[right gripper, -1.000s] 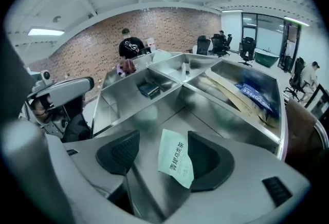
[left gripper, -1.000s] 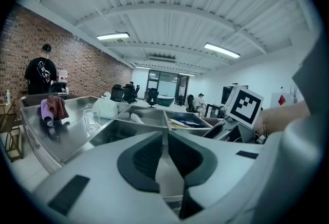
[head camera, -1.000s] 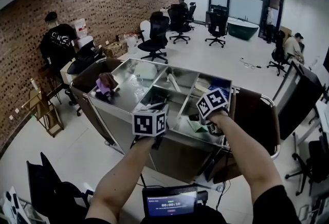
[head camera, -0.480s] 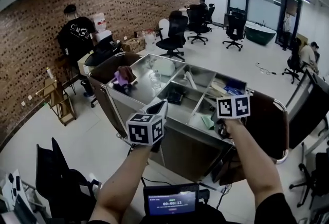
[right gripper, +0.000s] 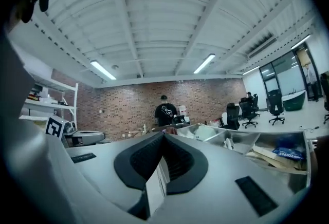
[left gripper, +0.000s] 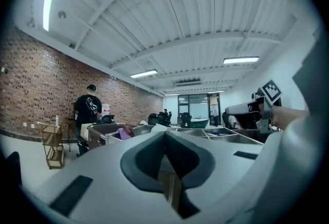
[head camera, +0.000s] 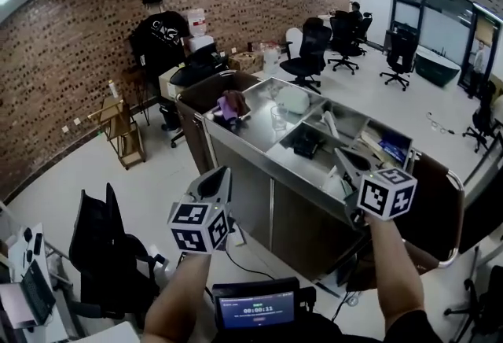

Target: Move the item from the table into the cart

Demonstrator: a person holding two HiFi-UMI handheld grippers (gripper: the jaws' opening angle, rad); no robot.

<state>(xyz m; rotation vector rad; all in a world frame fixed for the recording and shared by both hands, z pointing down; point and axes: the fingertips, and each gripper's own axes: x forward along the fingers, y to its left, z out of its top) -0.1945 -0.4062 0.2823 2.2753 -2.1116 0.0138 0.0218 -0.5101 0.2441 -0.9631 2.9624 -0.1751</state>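
Note:
The steel cart (head camera: 259, 153) stands ahead and to my right, its top split into compartments. In them lie a purple plush (head camera: 231, 105), a clear glass (head camera: 278, 116), a black item (head camera: 305, 143) and a blue packet (head camera: 393, 153). My left gripper (head camera: 218, 176) is held out short of the cart's near side, shut with nothing in it (left gripper: 165, 134). My right gripper (head camera: 343, 156) hangs by the cart's near right corner, also shut and empty (right gripper: 163, 134). No table with an item shows.
A person in black (head camera: 159, 38) stands by the brick wall behind the cart. A black chair (head camera: 106, 255) is low on my left. Office chairs (head camera: 308, 58) stand farther back. A small screen (head camera: 255, 308) sits just below me.
Both grippers have drawn back from over the cart's compartments to its near side. The view has swung left, so the cart now lies further right.

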